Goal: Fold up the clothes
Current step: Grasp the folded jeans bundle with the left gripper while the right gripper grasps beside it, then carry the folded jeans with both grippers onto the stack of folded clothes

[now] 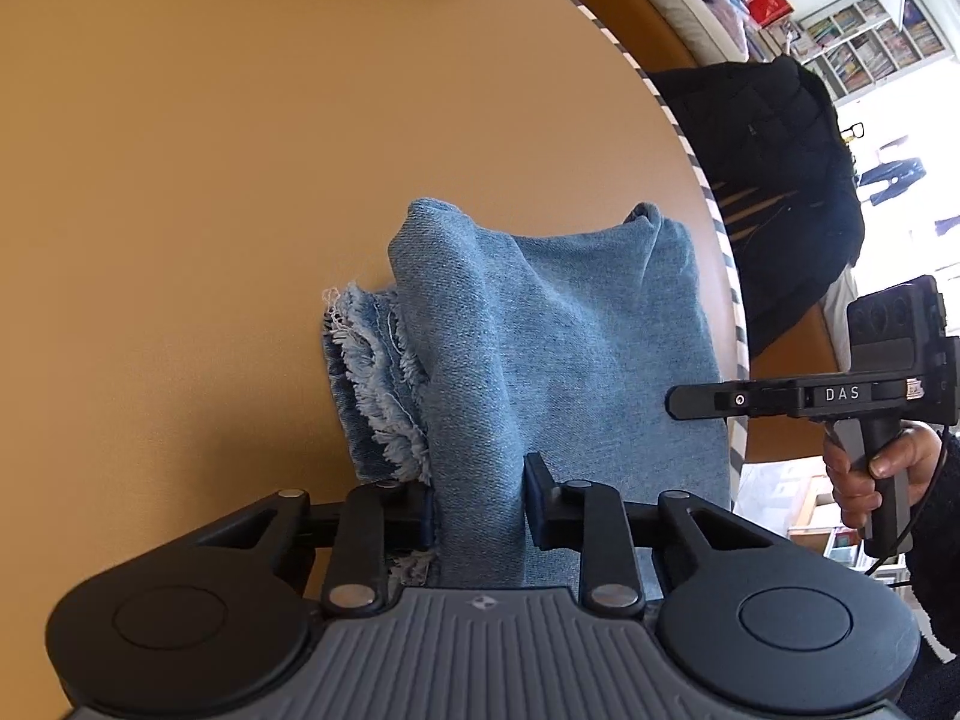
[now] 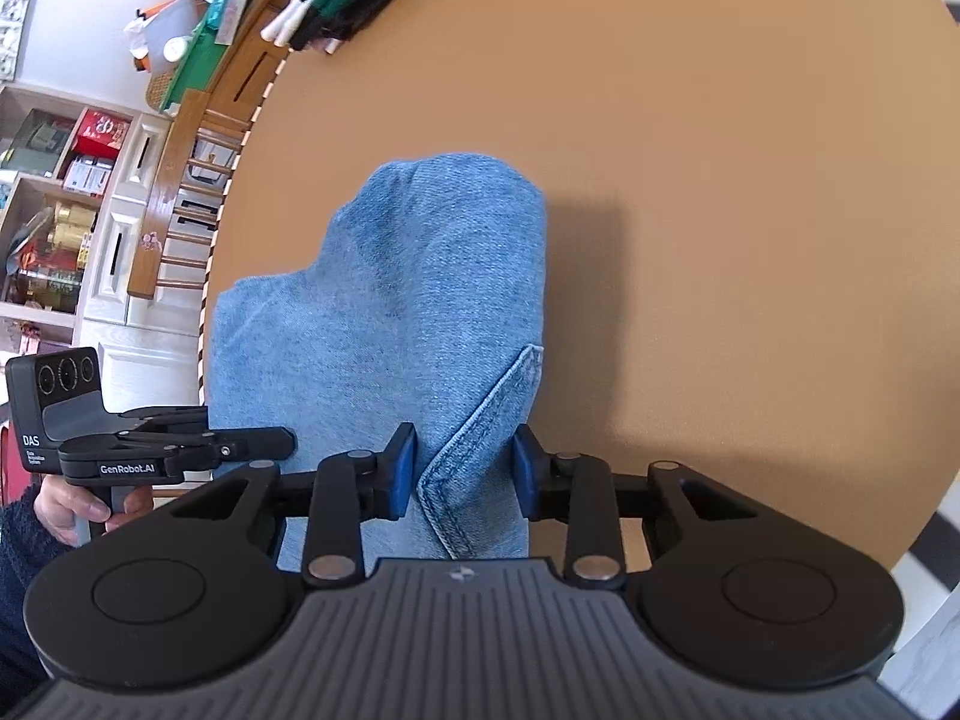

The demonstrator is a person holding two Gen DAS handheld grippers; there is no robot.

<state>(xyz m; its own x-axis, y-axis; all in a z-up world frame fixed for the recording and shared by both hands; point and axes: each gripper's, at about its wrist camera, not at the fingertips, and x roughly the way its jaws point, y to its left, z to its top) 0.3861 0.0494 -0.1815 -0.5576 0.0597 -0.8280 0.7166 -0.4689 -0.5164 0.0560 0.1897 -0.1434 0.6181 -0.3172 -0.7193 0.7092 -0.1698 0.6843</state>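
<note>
Between both tongs' parted pads, folded jeans [image 1: 540, 330], tan table [image 1: 180, 180]

Bright daylight blows out the room's background; folded jeans [image 2: 384, 324] cast a soft shadow rightward; fisheye edges bend and darken.

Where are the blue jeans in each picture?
Left wrist view: the jeans lie in the lower middle, running between the left gripper's jaws, frayed hem on the left.
Right wrist view: the jeans sit in the centre, between the right gripper's jaws.
Shared landmark: the tan table.
</note>
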